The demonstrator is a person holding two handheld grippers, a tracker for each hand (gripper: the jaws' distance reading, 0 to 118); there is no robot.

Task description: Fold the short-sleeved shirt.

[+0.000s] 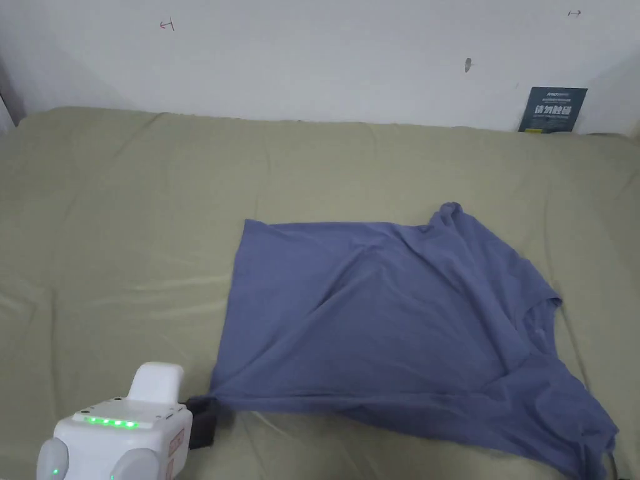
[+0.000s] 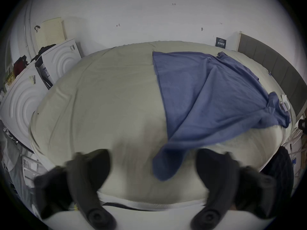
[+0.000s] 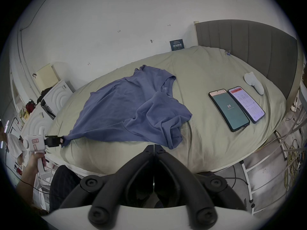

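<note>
A blue short-sleeved shirt [image 1: 387, 325] lies spread but rumpled on the bed, hem to the left and neck to the right. My left gripper [image 1: 203, 422] sits at the hem's near corner. In the left gripper view [image 2: 152, 154] its jaws stand wide apart and blurred, and the shirt [image 2: 207, 92] corner hangs loose between them. The right gripper view shows the left gripper [image 3: 60, 140] at that same corner of the shirt [image 3: 132, 107], held by a hand [image 3: 35, 157]. My right gripper [image 3: 154, 146] is shut with nothing in it, just short of the bunched near sleeve.
The olive sheet covers the bed [image 1: 125, 219], with free room left of the shirt. Two phones [image 3: 229, 110] and a white device [image 3: 254, 83] lie right of the shirt. A grey headboard [image 3: 245, 47] stands beyond. White foam boxes [image 2: 59, 61] flank the bed's left side.
</note>
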